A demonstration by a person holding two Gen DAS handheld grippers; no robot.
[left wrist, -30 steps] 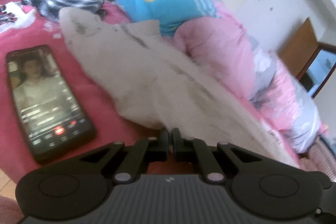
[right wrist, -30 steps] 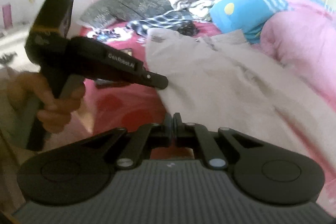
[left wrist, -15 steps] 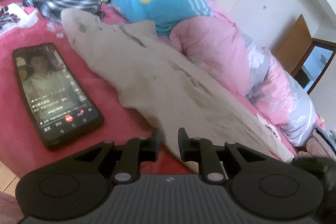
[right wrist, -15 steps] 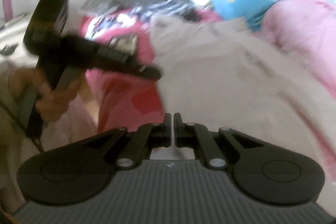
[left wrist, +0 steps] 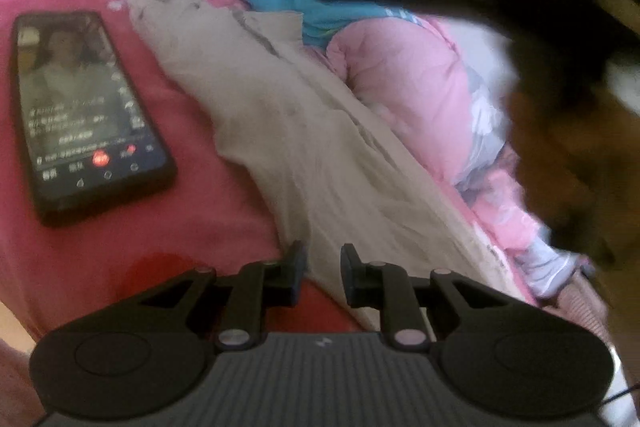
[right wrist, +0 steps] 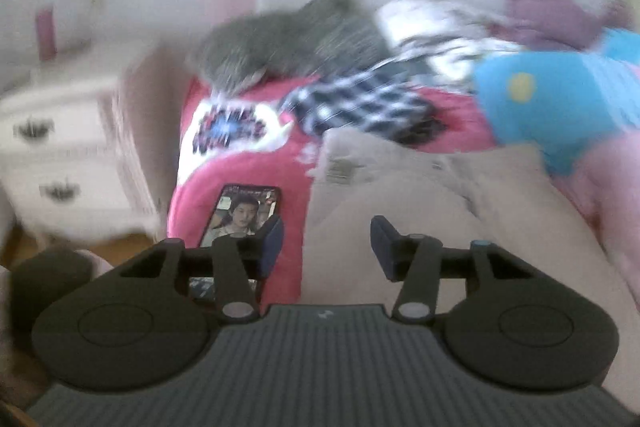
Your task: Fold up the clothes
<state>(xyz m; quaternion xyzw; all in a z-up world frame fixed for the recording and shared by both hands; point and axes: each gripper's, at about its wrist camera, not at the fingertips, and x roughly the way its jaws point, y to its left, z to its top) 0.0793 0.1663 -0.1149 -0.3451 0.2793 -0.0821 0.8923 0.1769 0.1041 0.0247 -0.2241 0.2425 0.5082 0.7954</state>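
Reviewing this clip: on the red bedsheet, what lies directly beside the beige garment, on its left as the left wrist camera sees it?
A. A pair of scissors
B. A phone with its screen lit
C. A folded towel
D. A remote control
B. The left wrist view shows a phone with a lit screen lying flat on the red sheet, just left of the beige garment; the right wrist view shows it there too.

garment (left wrist: 304, 147) spread lengthwise on bedspread (left wrist: 200, 227), running away from near edge | phone (left wrist: 84, 111) flat on bedspread, just left of garment, apart from it | quilt (left wrist: 404, 83) bunched along garment's right side | checked cloth (right wrist: 352, 103) behind garment's far end | pillow (right wrist: 292, 39) behind that | nightstand (right wrist: 64, 155) left of bed
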